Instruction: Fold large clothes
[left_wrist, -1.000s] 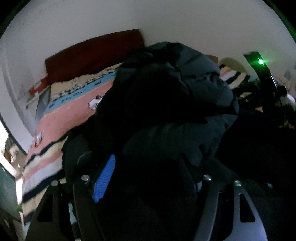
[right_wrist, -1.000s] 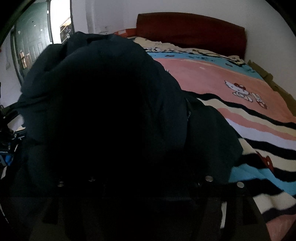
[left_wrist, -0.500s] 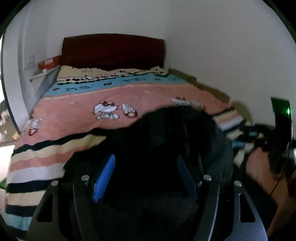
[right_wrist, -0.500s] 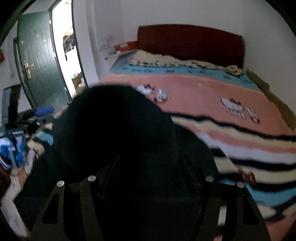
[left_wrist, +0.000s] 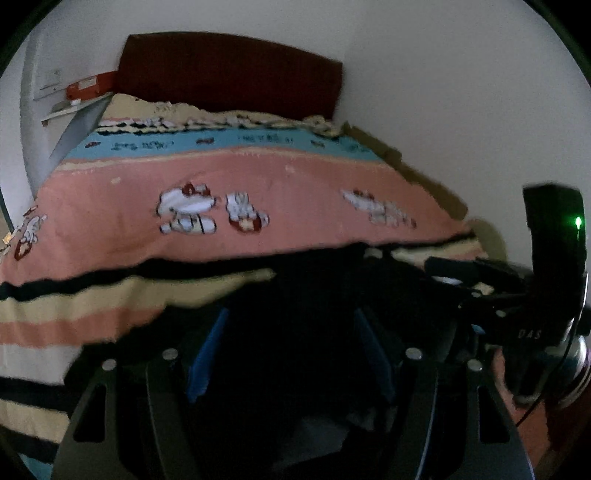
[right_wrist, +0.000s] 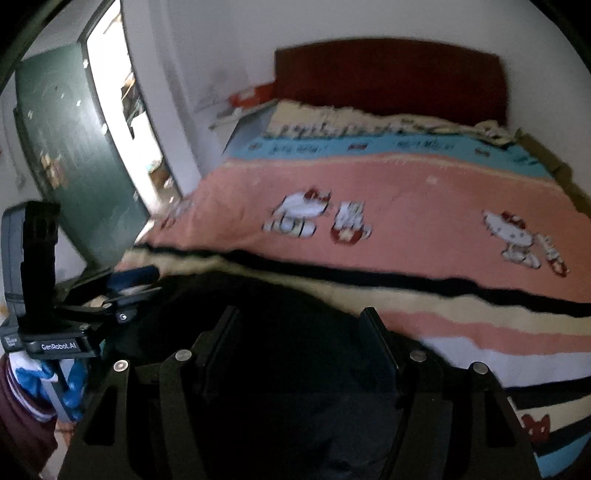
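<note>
I see my left hand-held gripper (left_wrist: 291, 354) with dark clothes (left_wrist: 314, 295) bunched between its fingers, low over the bed's pink striped blanket (left_wrist: 258, 192). The other hand-held gripper (left_wrist: 476, 273) is at the right.

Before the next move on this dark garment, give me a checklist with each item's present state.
1. Dark garment lies between the jaws of the left gripper: ok.
2. Garment sits between the jaws of the right gripper too: ok.
3. Pads actually pinching the cloth on either side: cannot tell, it is too dark there.
4. Blanket beyond the garment free of other items for laying it down: ok.
5. Garment spread flat on the bed: not ok, it is bunched at the near edge.
6. Grippers apart from each other: ok, each shows at the edge of the other's view.
</note>
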